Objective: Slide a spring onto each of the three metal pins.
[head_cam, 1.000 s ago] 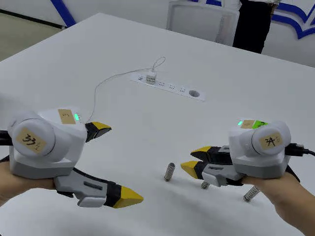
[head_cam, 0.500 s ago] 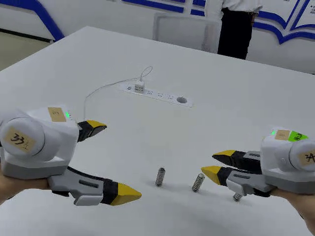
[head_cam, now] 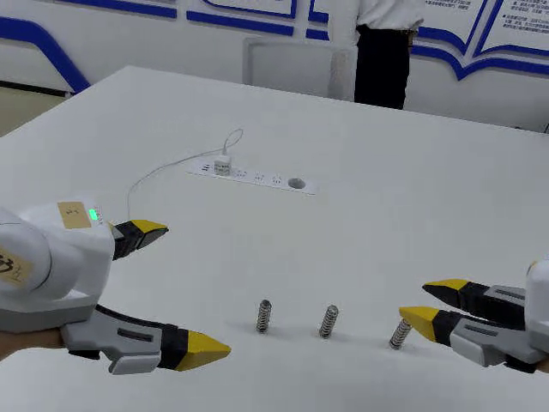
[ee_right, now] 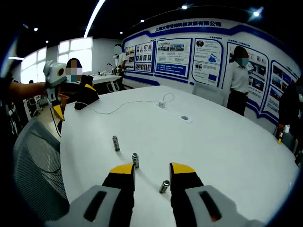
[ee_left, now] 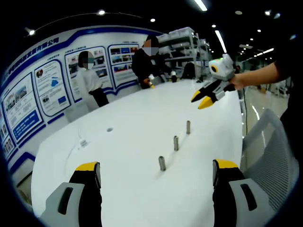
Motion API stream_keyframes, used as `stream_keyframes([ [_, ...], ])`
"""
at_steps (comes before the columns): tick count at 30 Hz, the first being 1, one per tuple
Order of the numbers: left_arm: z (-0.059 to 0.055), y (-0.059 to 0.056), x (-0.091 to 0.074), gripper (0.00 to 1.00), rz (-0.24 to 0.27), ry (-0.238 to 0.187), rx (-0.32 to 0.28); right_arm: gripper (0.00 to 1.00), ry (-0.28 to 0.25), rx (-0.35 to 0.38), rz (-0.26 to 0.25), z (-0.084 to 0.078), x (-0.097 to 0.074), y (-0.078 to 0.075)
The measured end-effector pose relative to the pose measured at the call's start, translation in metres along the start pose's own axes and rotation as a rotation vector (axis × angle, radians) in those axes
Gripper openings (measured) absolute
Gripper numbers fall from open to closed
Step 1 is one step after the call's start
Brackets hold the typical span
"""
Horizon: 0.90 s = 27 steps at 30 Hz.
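Observation:
Three short coil springs stand upright in a row on the white table (head_cam: 369, 215): left spring (head_cam: 264, 316), middle spring (head_cam: 328, 321), right spring (head_cam: 400, 333). In the right gripper view they are the left spring (ee_right: 115, 143), middle spring (ee_right: 135, 160) and right spring (ee_right: 164, 186). My right gripper (head_cam: 433, 300) is open with a narrow gap, its tips just right of the right spring and holding nothing. My left gripper (head_cam: 176, 289) is wide open at the left, well short of the row. The left gripper view has the row (ee_left: 175, 143) ahead and the right gripper (ee_left: 206, 97) beyond.
A white power strip (head_cam: 257, 178) with a plug and cable lies mid-table. A person (head_cam: 386, 51) stands at the far edge beside a chair (head_cam: 287, 64). A mesh chair (ee_right: 33, 161) sits close to the table's near side. More people stand by the wall boards.
My right gripper has drawn back to the right, from over the springs to just past the right one. All three springs now stand uncovered. The head camera has shifted; the left gripper has barely moved.

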State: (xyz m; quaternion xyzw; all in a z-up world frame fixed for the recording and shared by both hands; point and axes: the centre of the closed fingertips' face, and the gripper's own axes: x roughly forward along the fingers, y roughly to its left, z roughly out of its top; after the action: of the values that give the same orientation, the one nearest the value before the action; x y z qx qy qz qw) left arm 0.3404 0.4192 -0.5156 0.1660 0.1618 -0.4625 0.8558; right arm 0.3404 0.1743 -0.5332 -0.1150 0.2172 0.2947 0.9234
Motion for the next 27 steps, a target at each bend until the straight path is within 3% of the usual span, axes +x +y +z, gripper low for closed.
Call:
stream_keyframes([
  [8,0.003,0.002,-0.005,1.0,0.015,-0.012,-0.012,0.36,-0.015,0.011,-0.037,-0.009,-0.034,-0.005],
  [13,0.003,0.003,-0.008,1.0,0.026,-0.009,-0.016,0.43,-0.009,0.001,-0.043,-0.013,-0.046,-0.005],
  [18,0.005,0.004,-0.012,1.0,0.036,-0.023,-0.025,0.53,-0.023,0.012,-0.029,-0.01,-0.053,0.002],
  [22,0.004,0.004,-0.014,1.0,0.037,-0.026,-0.036,0.57,0.011,-0.012,-0.019,-0.016,-0.054,0.008],
  [27,0.0,0.002,-0.016,1.0,0.036,-0.018,-0.036,0.64,0.008,-0.012,-0.069,-0.016,-0.059,0.002],
])
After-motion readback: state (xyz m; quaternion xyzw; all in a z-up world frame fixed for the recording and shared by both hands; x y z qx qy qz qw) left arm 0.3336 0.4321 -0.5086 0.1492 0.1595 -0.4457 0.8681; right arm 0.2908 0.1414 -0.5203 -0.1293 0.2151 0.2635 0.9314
